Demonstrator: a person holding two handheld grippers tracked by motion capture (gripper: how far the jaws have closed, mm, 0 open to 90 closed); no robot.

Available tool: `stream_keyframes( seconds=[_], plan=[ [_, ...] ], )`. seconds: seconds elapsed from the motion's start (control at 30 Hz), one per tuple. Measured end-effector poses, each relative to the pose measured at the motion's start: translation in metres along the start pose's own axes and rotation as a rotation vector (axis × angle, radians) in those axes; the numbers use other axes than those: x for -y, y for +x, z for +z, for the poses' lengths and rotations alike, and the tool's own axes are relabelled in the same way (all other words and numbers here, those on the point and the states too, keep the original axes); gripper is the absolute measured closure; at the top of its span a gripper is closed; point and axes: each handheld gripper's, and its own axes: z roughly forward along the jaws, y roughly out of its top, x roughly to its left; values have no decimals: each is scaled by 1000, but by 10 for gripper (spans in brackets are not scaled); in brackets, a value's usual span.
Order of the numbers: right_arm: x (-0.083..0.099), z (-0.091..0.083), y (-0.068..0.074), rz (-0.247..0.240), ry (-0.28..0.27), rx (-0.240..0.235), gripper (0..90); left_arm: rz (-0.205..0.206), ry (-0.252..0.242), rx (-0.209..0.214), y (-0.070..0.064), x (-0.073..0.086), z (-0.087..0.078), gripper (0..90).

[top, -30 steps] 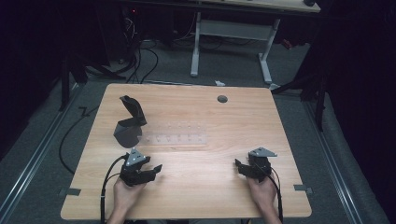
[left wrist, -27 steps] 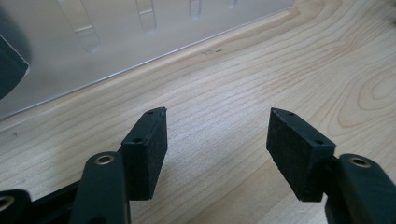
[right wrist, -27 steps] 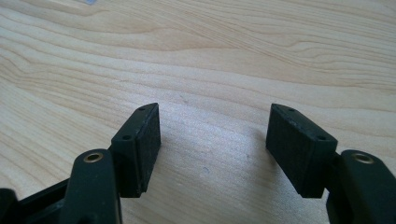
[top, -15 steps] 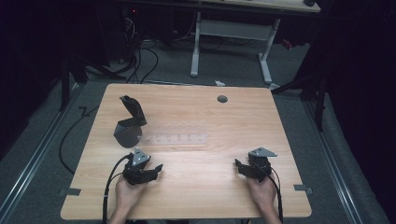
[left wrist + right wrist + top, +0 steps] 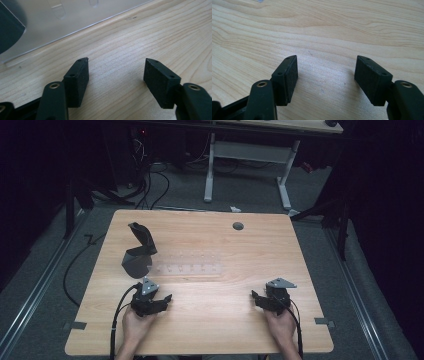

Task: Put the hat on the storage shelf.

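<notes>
Lying flat on the wooden table [image 5: 210,245], just ahead of the left gripper [image 5: 161,301], is a clear acrylic rack [image 5: 187,268]: a long, thin transparent plate with a row of small slots along it, its near edge also showing in the left gripper view [image 5: 75,27]. Its left end touches or sits under a dark scoop-shaped holder [image 5: 137,257], an angled black piece with a raised arm; which bears on which cannot be told. Handling, as a judgement: light, stiff, smooth and likely slippery under the black jaw pads [image 5: 77,80]; brittle at the corners and prone to scratching; lying flush with the wood, it offers little to pinch from above. The best hold appears to be across the thin near edge, or at the free right end well clear of the holder, after tipping it up slightly. The left gripper is released, jaws spread wide over bare wood just short of the plate. The right gripper [image 5: 261,299] is likewise released, jaws apart over bare table, well apart from the rack.
</notes>
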Motion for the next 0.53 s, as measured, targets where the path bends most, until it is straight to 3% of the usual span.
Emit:
stream_keyframes(
  seconds=[0.13, 0.53],
  plan=[
    [0, 0, 0, 0, 0, 0, 358, 39, 5, -8, -3, 3, 1, 354],
    [0, 0, 0, 0, 0, -1, 356, 28, 10, 3, -3, 3, 1, 323]
  ],
)
